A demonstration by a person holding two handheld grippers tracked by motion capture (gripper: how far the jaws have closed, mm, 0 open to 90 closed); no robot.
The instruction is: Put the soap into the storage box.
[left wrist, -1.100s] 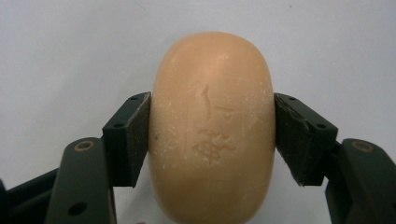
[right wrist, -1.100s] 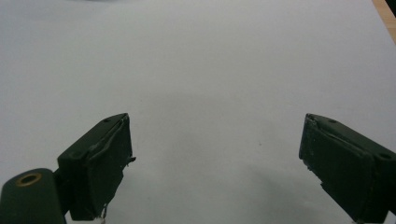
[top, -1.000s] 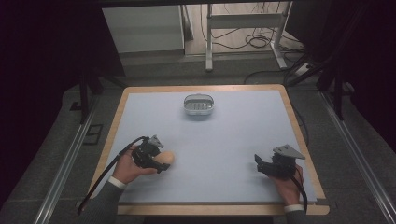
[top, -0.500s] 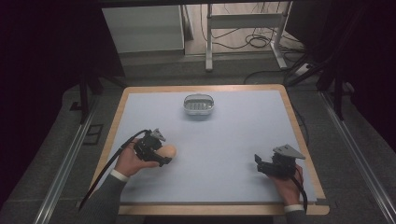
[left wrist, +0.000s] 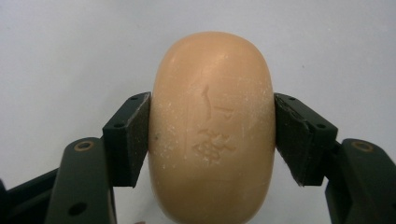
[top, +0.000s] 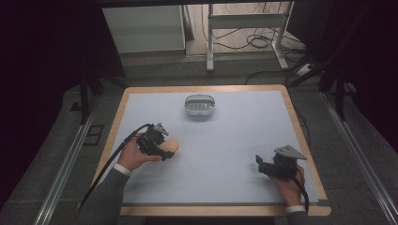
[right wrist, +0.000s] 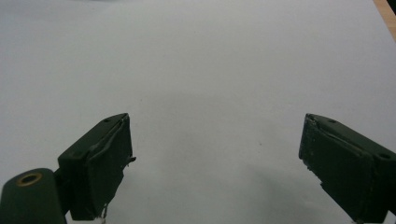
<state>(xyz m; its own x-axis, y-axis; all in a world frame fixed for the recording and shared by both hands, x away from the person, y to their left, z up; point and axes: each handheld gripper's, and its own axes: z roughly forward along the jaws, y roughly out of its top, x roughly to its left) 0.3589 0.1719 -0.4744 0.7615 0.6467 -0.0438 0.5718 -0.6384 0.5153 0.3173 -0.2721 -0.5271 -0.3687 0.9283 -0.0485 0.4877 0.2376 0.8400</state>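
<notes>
Soap (left wrist: 211, 126) gripped, dish (top: 200, 105) pending.
Left gripper (top: 165, 151) clamped soap near left edge; right gripper (top: 259, 164) wide, idle.

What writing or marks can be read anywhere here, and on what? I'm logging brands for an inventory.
Bar of soap, held in the left gripper: embossed characters on its face, too shallow and worn to read.
Soap dish at the far side of the table: no lettering can be made out.
</notes>
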